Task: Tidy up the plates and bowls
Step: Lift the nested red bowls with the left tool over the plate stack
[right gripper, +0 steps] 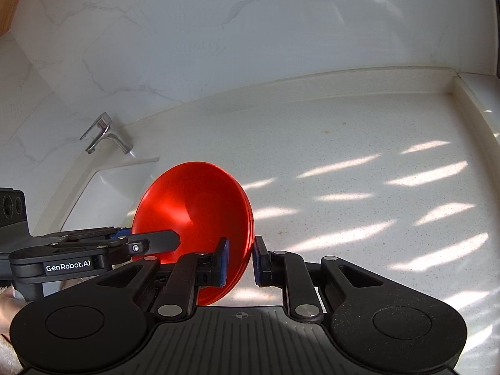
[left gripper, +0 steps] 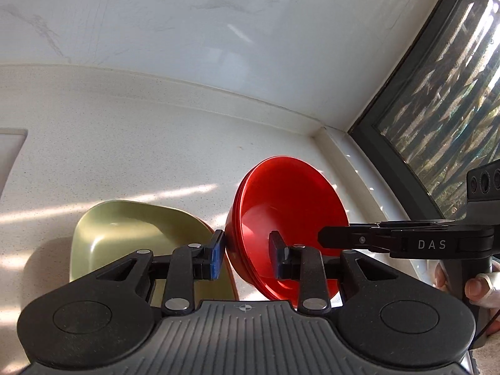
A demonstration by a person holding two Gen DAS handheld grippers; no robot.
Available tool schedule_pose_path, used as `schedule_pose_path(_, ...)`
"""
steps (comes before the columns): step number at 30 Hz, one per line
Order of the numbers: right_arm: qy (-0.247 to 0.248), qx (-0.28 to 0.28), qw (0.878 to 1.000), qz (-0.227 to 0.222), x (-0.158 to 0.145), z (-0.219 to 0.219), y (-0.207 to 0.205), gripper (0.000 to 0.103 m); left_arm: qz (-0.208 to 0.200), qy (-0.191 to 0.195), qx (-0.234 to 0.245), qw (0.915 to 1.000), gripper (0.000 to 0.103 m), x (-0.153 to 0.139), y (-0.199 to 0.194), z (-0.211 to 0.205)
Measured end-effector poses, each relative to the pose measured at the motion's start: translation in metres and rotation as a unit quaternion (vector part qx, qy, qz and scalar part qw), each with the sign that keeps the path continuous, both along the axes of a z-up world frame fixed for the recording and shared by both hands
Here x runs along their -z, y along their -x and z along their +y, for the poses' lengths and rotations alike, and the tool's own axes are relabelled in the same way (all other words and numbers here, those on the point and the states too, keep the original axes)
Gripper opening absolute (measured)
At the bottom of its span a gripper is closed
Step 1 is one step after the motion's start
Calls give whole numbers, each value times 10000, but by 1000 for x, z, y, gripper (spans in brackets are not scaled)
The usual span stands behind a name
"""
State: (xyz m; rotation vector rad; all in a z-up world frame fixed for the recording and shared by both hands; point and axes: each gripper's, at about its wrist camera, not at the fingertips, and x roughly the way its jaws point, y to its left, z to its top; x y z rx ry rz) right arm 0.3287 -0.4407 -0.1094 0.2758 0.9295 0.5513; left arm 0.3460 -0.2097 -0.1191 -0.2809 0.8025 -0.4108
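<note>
I hold the red bowls [left gripper: 281, 218] up off the surface [left gripper: 125, 131], tipped on their side. My left tongs [left gripper: 247, 257] pinch one rim and my right tongs [right gripper: 240, 261] pinch the other. The green dish [left gripper: 125, 234] sits below. I think stacking is partly done; these bowls need a spot.

We record bright daylight entering through the window [left gripper: 443, 100] at the right of the left wrist view. Slatted sun stripes cross the speckled countertop [right gripper: 359, 143], strongest lower right. The red bowl stack [right gripper: 200, 206] glows with glare. Both views are sharp; fisheye bends the edges, and the top corners go dark.
</note>
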Motion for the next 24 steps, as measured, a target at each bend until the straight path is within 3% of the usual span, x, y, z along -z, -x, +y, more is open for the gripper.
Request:
schedule_pose_path(7, -137, -422, 9988, 229, 8, 64, -24, 16, 156, -250, -392, 9988, 32, 0, -3, 53)
schedule_pose_path(11, -170, -538, 9971, 502, 21, 85, -32, 16, 456, -222, -493, 9975, 32, 14, -13, 67)
schedule_pose_path(24, 2, -566, 9947, 857, 45, 106, -36, 16, 672, -225, -360, 9968, 32, 40, -22, 78)
